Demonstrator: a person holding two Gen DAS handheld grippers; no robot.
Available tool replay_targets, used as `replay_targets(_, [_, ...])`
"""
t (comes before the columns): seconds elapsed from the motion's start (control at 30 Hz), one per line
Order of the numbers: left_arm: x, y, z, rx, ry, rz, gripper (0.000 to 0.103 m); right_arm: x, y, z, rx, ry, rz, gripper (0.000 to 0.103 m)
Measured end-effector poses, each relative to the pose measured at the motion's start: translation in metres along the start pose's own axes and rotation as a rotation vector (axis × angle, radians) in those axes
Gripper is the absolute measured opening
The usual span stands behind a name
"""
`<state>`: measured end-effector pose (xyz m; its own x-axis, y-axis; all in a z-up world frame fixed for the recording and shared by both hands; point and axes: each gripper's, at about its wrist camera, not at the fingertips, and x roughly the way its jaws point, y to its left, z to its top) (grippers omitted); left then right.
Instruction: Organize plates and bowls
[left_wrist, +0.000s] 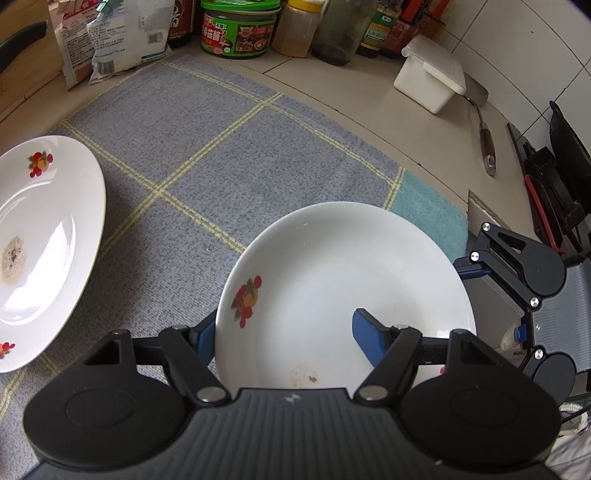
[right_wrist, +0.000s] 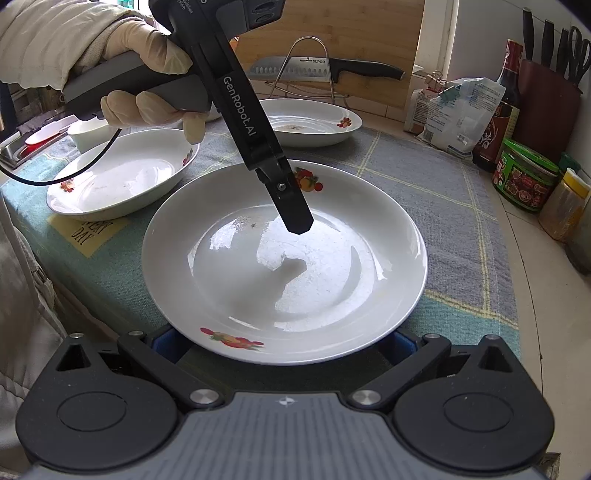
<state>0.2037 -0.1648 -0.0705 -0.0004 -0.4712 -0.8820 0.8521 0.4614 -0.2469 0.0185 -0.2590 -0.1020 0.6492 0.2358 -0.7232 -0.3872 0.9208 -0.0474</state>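
Right now the left gripper (left_wrist: 284, 332) has its blue-padded jaws partway apart, astride the rim of a round white ceramic plate with red fruit prints (left_wrist: 343, 280). One pad sits outside the rim and is partly hidden by it, next to a fruit print, and the other reaches over the plate's well. I cannot tell whether the pads actually press on the rim. From the right wrist view this gripper slants down from a person's cream-gloved hand (right_wrist: 147, 85).

The right gripper (right_wrist: 282, 343) is spread wide and holds nothing. Its two blue pads are half hidden under the plate's near rim, one to each side.

The plate sits over a grey-blue woven cloth with yellow check lines and a teal border (left_wrist: 221, 147), which covers a pale tiled counter (left_wrist: 332, 85). A small brownish smear marks the plate's well.

To the left, apart from it, a second white fruit-printed plate with a patch of crumbs (left_wrist: 48, 229) lies on the same cloth. A deeper white oval dish with fruit prints (right_wrist: 118, 177) lies near the gloved hand.

Further out are a green-lidded jar with a green label (left_wrist: 240, 29), a white plastic lidded box (left_wrist: 428, 74) and a metal spatula with a dark handle (left_wrist: 484, 129). A black-handled kitchen knife (right_wrist: 325, 70) rests on a wire rack (right_wrist: 306, 51) against a wooden board (right_wrist: 351, 37)
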Motion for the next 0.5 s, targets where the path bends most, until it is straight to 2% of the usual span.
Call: replay_targets(0.5, [-0.01, -0.002, 0.02, 0.002, -0.054, 0.002, 0.072, -0.01, -0.011, 0.009, -0.007, -0.011, -0.011, 0.103])
